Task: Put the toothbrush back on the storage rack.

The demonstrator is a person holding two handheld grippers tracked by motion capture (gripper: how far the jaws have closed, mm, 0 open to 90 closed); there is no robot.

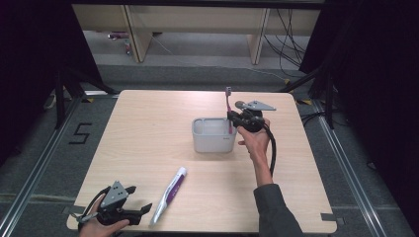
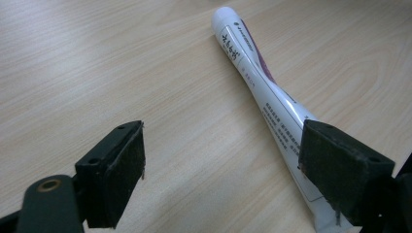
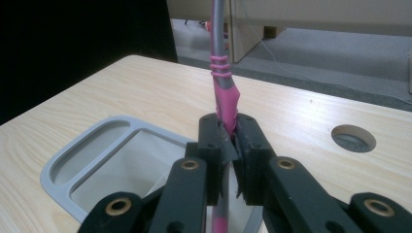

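the right gripper pinches the toothbrush upright over the grey holder's large compartment and should lower it straight before letting go, while the left gripper, jaws spread, waits beside the toothpaste tube, well short of the holder.

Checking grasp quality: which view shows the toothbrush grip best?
Right gripper view: the right gripper is clamped on the toothbrush handle, close up. High view shows the brush upright over the grey holder, small.
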